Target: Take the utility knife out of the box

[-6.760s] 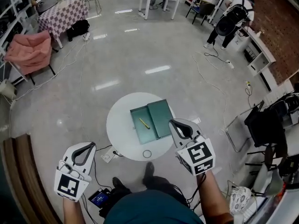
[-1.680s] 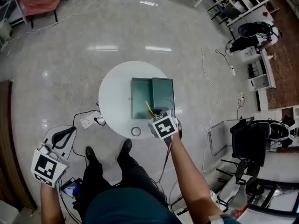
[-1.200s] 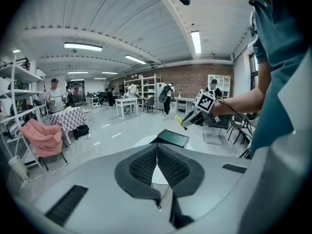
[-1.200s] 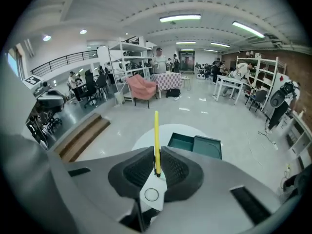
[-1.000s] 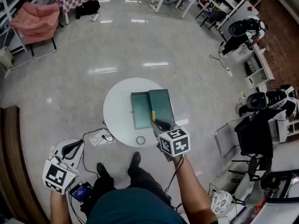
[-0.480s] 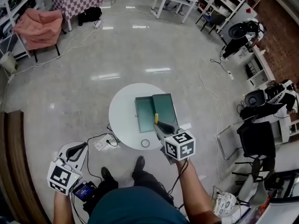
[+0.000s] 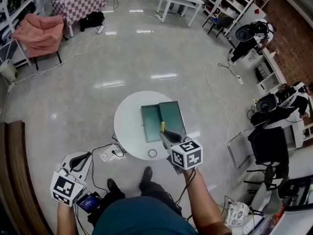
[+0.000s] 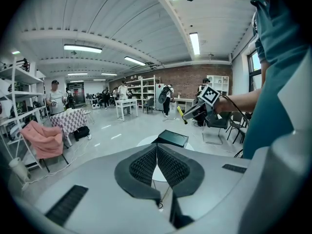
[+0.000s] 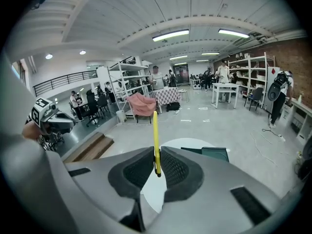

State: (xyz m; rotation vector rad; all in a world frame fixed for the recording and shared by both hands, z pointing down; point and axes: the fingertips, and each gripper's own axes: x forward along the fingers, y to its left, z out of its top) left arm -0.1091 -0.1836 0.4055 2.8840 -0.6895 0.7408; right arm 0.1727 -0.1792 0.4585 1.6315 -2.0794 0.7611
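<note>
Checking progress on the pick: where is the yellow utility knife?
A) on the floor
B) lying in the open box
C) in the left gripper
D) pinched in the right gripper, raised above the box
D: the right gripper view shows the utility knife clamped between the fingers of the right gripper, with the open box on the table below.

Glossy grey floor, brick wall, white shelving, checkered table, pink chair, ceiling strip lights
</note>
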